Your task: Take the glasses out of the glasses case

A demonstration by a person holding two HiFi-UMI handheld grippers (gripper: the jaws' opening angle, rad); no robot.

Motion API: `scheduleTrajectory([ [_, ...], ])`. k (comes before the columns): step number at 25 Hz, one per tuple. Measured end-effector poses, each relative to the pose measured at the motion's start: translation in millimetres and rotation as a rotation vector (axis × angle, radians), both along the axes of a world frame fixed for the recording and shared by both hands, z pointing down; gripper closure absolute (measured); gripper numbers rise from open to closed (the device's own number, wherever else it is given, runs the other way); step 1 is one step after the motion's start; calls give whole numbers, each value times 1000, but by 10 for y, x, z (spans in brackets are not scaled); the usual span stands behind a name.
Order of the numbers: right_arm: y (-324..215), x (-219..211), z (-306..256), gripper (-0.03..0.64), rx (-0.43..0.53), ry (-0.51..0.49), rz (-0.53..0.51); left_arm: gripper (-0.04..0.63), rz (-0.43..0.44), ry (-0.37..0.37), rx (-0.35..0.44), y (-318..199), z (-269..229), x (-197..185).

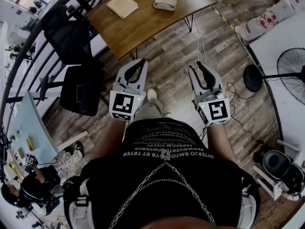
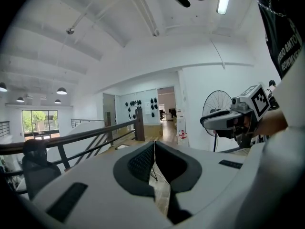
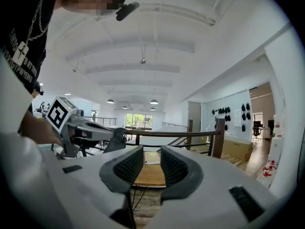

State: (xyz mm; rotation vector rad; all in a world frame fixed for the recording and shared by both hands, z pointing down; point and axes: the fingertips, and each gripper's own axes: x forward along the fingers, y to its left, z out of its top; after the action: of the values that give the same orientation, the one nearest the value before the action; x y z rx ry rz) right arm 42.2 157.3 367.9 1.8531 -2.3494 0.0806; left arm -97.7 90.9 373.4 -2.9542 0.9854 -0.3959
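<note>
Glasses case (image 1: 165,3), pale grey and rounded, lies toward the right edge of the brown wooden table (image 1: 143,27), left of it a tan flat notebook (image 1: 122,5). My white left gripper (image 1: 141,61) is pressed together, my white right gripper (image 1: 195,67) slightly spread; both are empty, off the table.

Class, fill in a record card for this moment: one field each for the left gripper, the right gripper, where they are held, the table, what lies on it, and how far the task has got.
left gripper: jaws together, nothing between them
right gripper: jaws apart, empty
position: both held over the wooden floor, short of the table
table: wooden, ahead of the person
on table: glasses case, apparently closed; tan notebook beside it, apart
task stage: not begun; case untouched
</note>
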Motion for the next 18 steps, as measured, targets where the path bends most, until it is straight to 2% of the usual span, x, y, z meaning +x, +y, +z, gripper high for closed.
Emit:
scheduleTrajectory([
  [5,-302,-5,48,509,-25,6,-13,567,13,-5,-20,-294,58,66],
  [18,-920,1,-19,509,-2,18,17,566,62,12,-15,-935,79,150],
])
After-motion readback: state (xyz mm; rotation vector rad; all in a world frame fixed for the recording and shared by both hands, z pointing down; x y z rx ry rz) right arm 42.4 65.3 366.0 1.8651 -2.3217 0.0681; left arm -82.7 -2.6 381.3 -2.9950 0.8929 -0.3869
